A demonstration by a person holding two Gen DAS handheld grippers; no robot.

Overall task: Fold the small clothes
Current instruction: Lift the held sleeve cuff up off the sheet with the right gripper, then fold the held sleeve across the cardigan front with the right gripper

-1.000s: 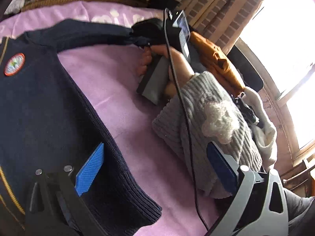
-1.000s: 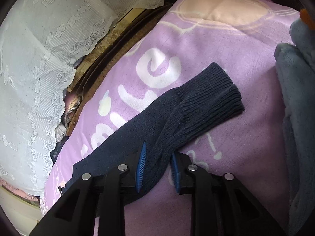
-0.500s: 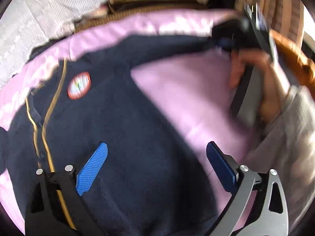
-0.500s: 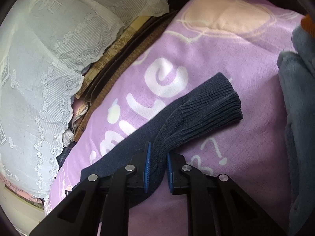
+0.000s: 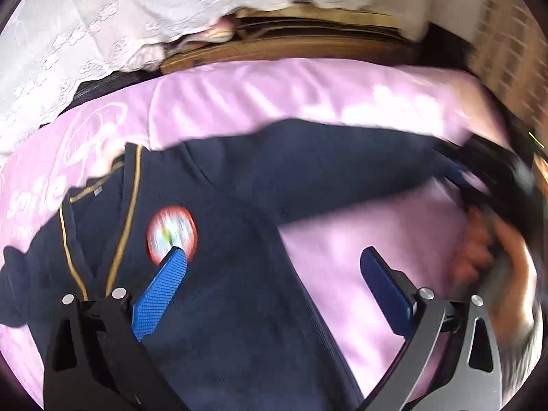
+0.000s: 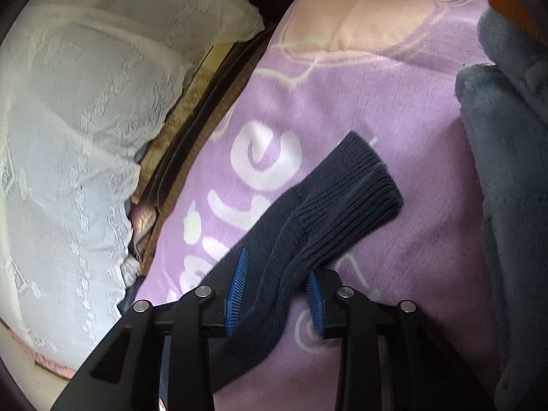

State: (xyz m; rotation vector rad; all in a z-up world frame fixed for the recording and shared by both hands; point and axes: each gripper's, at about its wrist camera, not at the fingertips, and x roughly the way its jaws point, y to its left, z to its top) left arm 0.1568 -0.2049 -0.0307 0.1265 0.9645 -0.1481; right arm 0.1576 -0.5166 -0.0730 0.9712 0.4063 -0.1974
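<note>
While sleeve (image 6: 308, 226) lies between its pads | right gripper (image 6: 275, 291) narrow, just opening, unclamped.

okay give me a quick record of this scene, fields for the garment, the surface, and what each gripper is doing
garment: navy knit cardigan, gold trim, round badge, lying flat
surface: purple printed blanket
sleeve: ribbed cuff lies on the blanket
left gripper: open, above the cardigan, holding nothing
right gripper: jaws just opened, sleeve between the pads, not pinched
nearby: white lace cloth
</note>
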